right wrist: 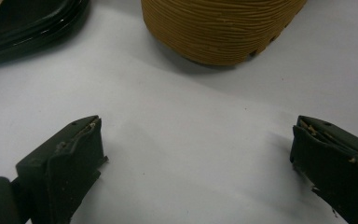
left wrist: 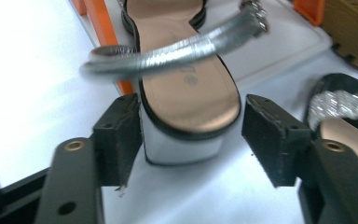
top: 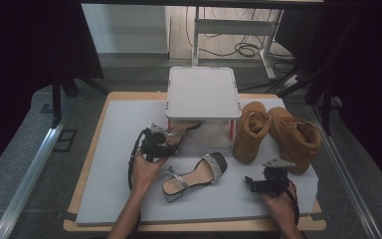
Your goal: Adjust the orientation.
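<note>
Roughly halfway, by the look of it: one sandal (left wrist: 186, 88) nosed in under the white stand (top: 203, 92), the other sandal (top: 195, 175) lying loose on the table (top: 109, 199). Left claw (left wrist: 191, 135) spread, straddling that first sandal's heel, one pad touching, no squeeze. Right claw (right wrist: 196, 154) spread wide, nothing in it, tan boots (top: 276, 132) just ahead.
</note>
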`<state>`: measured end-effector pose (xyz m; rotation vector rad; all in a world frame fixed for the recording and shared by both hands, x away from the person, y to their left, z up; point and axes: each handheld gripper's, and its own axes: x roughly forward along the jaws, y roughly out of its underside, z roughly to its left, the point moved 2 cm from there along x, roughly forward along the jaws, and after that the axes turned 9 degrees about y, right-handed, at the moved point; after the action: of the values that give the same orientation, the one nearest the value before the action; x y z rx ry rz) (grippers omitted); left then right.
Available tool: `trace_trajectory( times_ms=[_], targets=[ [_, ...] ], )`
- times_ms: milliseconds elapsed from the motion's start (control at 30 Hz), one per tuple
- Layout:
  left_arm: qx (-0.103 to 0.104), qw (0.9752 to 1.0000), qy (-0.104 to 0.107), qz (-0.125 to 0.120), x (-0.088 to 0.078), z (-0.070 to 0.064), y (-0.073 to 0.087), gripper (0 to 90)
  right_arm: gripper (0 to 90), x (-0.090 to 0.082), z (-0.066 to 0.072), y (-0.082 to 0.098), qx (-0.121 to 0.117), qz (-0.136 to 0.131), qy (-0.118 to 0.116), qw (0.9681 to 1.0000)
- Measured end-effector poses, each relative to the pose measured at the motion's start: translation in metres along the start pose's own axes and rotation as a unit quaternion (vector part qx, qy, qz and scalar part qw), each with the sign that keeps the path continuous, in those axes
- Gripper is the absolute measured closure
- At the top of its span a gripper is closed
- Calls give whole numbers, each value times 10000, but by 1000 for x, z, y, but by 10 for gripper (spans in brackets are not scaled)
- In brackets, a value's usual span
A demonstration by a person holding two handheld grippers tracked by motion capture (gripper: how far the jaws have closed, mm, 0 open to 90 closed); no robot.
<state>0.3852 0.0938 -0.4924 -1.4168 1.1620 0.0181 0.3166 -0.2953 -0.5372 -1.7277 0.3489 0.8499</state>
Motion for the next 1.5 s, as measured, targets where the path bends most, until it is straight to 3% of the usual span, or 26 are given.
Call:
trace_trajectory(
  times_ms=[167, 333, 500, 667, 900, 1500],
  targets=[
    [42, 10000, 40, -42, -15, -1, 9, 449, 24, 0, 0, 0, -1, -1, 1, 10000],
    [125, 9995, 257, 121, -17, 0, 18, 610, 24, 0, 0, 0, -2, 0, 2, 10000],
    [228, 9991, 244, 243, -12, 1, 21, 768, 24, 0, 0, 0, -4, 0, 3, 10000],
    [262, 9994, 104, 186, -9, 2, 18, 847, 24, 0, 0, 0, -3, 0, 2, 10000],
    [293, 9992, 97, 261, -6, 2, 15, 876, 24, 0, 0, 0, -3, 1, 1, 10000],
    [612, 9957, 565, 409, 18, -17, 2, 882, 25, 0, 0, 0, -3, 0, 1, 10000]
  ],
)
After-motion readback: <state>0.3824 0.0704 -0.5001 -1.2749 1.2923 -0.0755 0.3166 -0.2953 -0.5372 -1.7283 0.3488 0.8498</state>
